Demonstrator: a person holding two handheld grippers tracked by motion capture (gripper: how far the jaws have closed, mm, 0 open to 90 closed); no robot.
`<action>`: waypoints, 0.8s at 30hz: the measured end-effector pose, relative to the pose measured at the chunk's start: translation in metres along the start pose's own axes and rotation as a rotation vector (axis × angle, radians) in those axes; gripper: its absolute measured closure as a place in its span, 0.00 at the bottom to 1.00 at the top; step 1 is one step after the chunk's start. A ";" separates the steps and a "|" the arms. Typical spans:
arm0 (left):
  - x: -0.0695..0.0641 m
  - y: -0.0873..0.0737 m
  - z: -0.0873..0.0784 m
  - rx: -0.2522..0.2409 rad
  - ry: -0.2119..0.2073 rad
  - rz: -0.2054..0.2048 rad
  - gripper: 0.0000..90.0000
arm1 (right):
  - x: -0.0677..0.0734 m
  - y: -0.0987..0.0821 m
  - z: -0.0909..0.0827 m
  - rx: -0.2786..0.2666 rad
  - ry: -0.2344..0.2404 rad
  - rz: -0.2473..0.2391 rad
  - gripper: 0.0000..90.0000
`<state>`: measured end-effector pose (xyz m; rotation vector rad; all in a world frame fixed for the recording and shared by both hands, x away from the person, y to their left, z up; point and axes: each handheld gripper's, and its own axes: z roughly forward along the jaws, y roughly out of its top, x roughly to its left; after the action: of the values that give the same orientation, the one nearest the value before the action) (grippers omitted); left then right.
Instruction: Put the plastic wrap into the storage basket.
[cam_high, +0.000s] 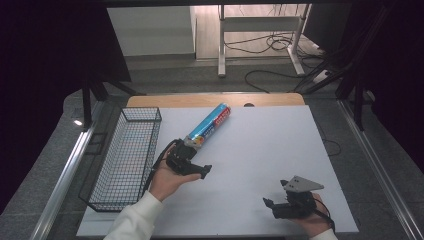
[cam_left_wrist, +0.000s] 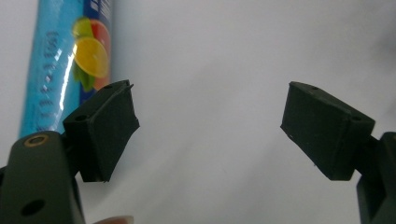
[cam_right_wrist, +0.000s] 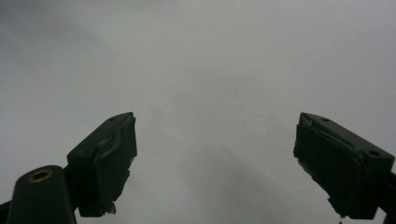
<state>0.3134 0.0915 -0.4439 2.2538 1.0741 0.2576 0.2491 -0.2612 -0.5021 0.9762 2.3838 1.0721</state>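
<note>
On the white-topped table (cam_high: 260, 150), a long blue cylindrical tube with a shiny wrapper, red lettering and a printed citrus picture (cam_high: 209, 125) lay flat and slanted, its far end pointing away and to the right, its near end toward the left gripper (cam_high: 192, 162). That black gripper, held in the person's left hand (cam_high: 165, 181), sat just at the tube's near end in the high view; whether it touched the tube could not be told from there. In the left gripper view the tube (cam_left_wrist: 70, 65) ran up the left side of the frame, beside and beyond the left-hand jaw rather than between the two, and the jaws stood wide apart with only bare white tabletop in the gap. A black wire-mesh rectangular basket (cam_high: 127, 155) stood along the table's left edge, just beside the left hand and near the tube. The right gripper (cam_high: 275, 205), black with a grey three-cornered plate on top, rested low near the table's front right, held by the right hand (cam_high: 312, 220) and well apart from the tube. In the right gripper view its jaws were likewise spread wide over plain white surface, gripping nothing.
</note>
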 end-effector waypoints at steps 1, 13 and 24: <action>0.006 0.008 0.004 -0.002 0.006 -0.007 0.20 | 0.000 0.000 0.000 0.001 0.001 0.000 0.15; 0.036 0.037 0.021 -0.004 0.021 -0.008 0.21 | 0.000 -0.002 0.001 0.013 -0.001 -0.007 0.15; 0.067 0.051 0.037 -0.015 0.024 -0.051 0.21 | -0.003 -0.004 -0.003 0.004 -0.014 -0.009 0.15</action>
<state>0.4046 0.1008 -0.4481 2.2124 1.1368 0.2705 0.2481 -0.2665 -0.5031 0.9700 2.3783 1.0536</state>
